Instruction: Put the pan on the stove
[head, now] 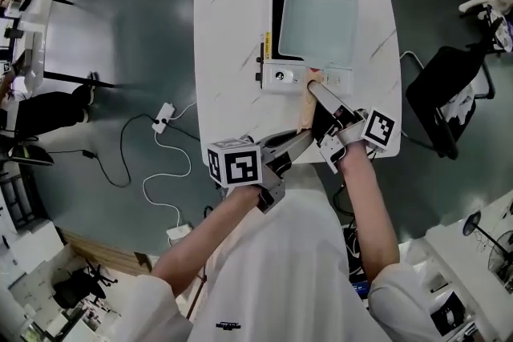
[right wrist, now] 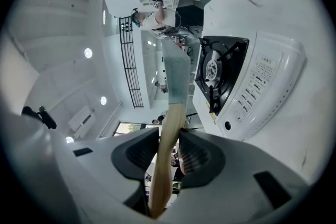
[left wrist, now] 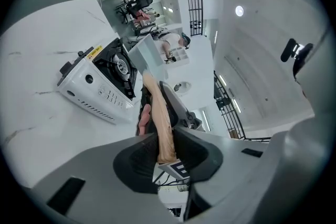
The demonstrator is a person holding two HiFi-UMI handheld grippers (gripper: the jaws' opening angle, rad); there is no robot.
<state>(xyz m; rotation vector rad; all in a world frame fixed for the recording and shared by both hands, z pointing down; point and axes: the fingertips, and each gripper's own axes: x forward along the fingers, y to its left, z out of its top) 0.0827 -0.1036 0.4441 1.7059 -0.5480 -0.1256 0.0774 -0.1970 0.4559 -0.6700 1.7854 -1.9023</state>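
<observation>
Square pale pan [head: 319,16] over white stove [head: 282,78] on white counter [head: 224,52], left claw [head: 304,136] and right claw [head: 319,92] both clamped on its wooden handle [head: 306,110]

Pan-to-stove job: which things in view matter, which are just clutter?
Job:
- pale grey-green square pan with its wooden handle
- white portable gas stove
- left gripper, right gripper, both shut on the handle

Lying about:
- white power strip on the floor
- black chair beside the white table
</observation>
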